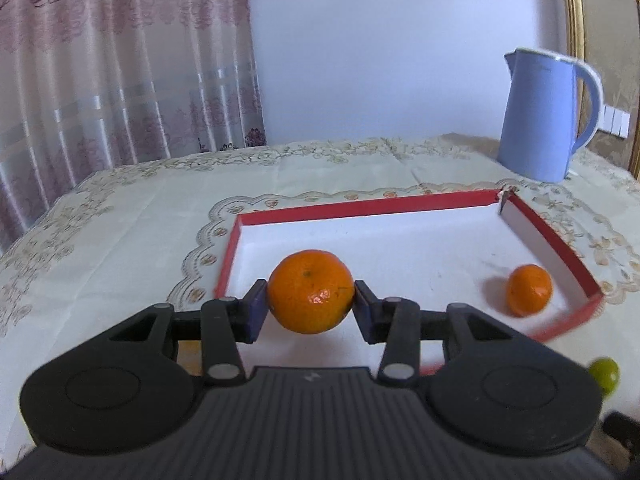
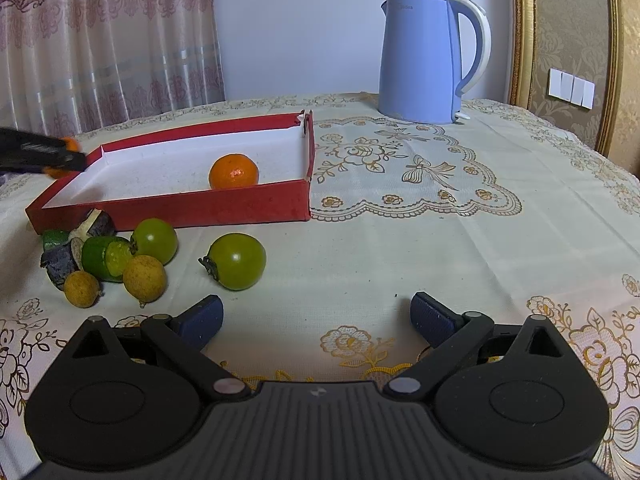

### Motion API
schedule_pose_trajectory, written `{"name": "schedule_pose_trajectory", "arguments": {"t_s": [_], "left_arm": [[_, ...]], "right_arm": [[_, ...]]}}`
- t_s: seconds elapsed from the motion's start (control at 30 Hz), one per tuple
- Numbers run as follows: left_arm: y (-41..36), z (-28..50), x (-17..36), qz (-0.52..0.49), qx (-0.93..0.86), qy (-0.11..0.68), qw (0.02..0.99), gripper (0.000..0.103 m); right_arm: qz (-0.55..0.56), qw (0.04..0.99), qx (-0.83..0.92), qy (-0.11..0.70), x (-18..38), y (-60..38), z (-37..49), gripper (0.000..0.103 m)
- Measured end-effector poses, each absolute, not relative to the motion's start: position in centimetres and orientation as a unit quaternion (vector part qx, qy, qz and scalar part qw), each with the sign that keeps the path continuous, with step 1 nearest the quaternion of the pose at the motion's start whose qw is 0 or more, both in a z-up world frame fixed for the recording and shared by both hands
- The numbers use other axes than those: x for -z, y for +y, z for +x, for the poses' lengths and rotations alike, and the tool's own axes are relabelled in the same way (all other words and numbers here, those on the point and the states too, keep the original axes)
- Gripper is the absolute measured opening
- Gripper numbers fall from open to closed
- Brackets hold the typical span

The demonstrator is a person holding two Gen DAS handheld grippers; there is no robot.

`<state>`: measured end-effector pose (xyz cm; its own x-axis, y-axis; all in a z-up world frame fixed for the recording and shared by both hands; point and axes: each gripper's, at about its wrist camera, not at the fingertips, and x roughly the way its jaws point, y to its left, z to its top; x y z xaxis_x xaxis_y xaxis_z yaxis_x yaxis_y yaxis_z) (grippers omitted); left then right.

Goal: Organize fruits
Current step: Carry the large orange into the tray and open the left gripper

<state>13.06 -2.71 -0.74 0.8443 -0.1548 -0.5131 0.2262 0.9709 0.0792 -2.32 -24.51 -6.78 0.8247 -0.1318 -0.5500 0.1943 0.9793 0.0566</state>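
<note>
My left gripper [image 1: 311, 304] is shut on a large orange mandarin [image 1: 311, 291] and holds it over the near left part of the red tray [image 1: 360, 203]. A smaller mandarin [image 1: 529, 289] lies inside the tray at its right; it also shows in the right wrist view [image 2: 233, 171]. My right gripper [image 2: 316, 316] is open and empty, low over the tablecloth. In front of the red tray [image 2: 180, 206] lie two green round fruits [image 2: 236, 261], two yellow-brown longans [image 2: 143, 278], a cut lime [image 2: 106, 258] and dark pieces [image 2: 60, 264]. The left gripper [image 2: 40, 154] shows at the far left.
A blue electric kettle [image 2: 424, 56] stands at the back of the table, right of the tray. The table is covered by a cream embroidered cloth [image 2: 420, 240]. A curtain [image 1: 120, 60] hangs behind on the left. One green fruit [image 1: 605, 374] shows beside my left gripper.
</note>
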Motion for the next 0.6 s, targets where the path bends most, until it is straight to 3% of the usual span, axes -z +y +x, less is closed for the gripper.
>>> {"name": "schedule_pose_trajectory", "arguments": {"t_s": [0.5, 0.53, 0.6], "left_arm": [[-6.1, 18.1, 4.0, 0.116, 0.093, 0.315, 0.937, 0.043], [-6.1, 17.9, 4.1, 0.118, 0.091, 0.311, 0.939, 0.046], [-6.2, 17.7, 4.2, 0.129, 0.082, 0.300, 0.942, 0.065]], "right_arm": [[0.054, 0.953, 0.085, 0.286, 6.8, -24.5, -2.2, 0.102], [0.052, 0.953, 0.084, 0.288, 6.8, -24.4, -2.1, 0.102], [0.051, 0.952, 0.084, 0.288, 6.9, -24.4, -2.1, 0.103]]}}
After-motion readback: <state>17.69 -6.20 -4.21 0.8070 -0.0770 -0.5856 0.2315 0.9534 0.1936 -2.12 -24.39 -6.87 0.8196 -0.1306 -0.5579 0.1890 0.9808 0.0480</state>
